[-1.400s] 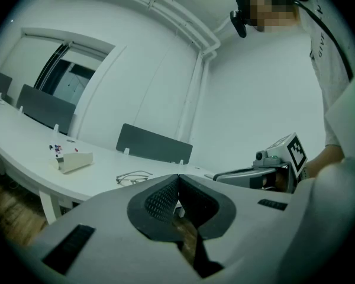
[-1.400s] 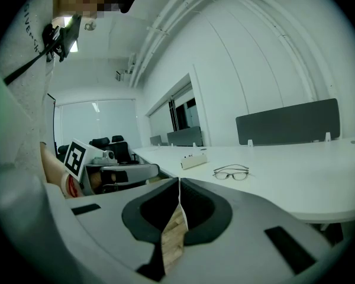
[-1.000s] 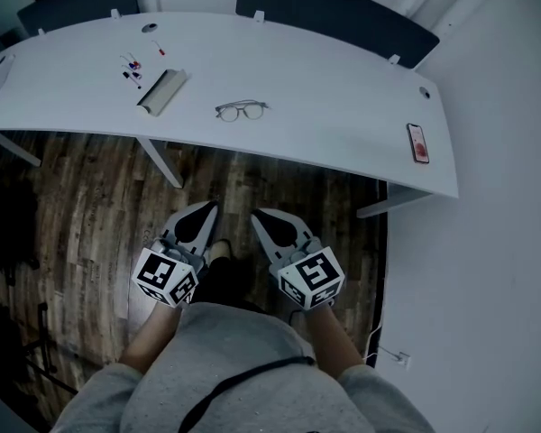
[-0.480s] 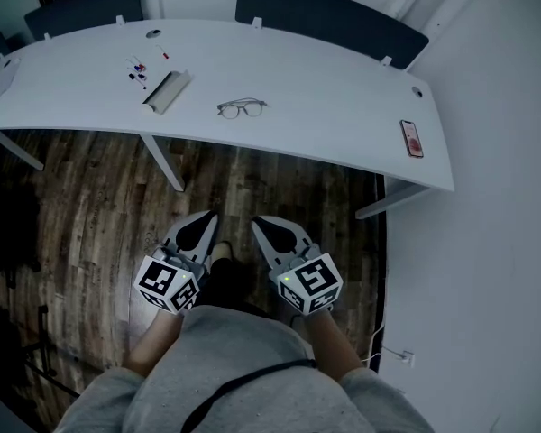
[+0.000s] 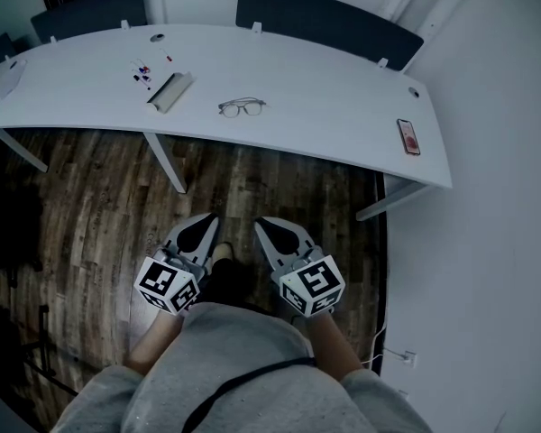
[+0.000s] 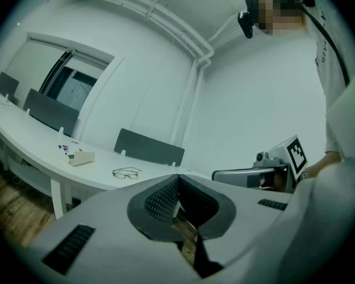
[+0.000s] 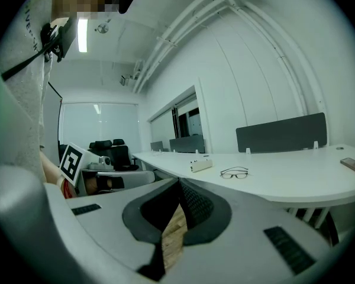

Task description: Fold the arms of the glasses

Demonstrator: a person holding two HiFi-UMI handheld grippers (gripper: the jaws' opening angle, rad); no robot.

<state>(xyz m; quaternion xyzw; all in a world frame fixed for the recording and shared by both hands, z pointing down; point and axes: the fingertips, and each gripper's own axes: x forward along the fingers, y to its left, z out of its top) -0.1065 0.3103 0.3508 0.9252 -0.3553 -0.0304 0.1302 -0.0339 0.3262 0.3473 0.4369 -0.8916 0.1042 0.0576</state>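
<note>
A pair of thin-framed glasses (image 5: pixel 242 106) lies on the long white table (image 5: pixel 325 106) with its arms open; it also shows far off in both gripper views, the glasses (image 6: pixel 126 173) and the glasses (image 7: pixel 234 173). My left gripper (image 5: pixel 208 218) and right gripper (image 5: pixel 262 225) are held low over the wooden floor, well short of the table's front edge. Both are shut with nothing between the jaws. In the gripper views the left gripper (image 6: pixel 177 179) and right gripper (image 7: pixel 179 182) point roughly level toward the table.
A beige case (image 5: pixel 169 91) and small coloured items (image 5: pixel 142 70) lie left of the glasses. A phone (image 5: pixel 407 136) rests near the table's right end. Dark partition panels (image 5: pixel 329 21) stand behind the table. Table legs (image 5: pixel 167 162) and a white wall are to the right.
Both grippers have drifted slightly toward the table together. The table and glasses have shifted a little in the head view. Jaws look the same.
</note>
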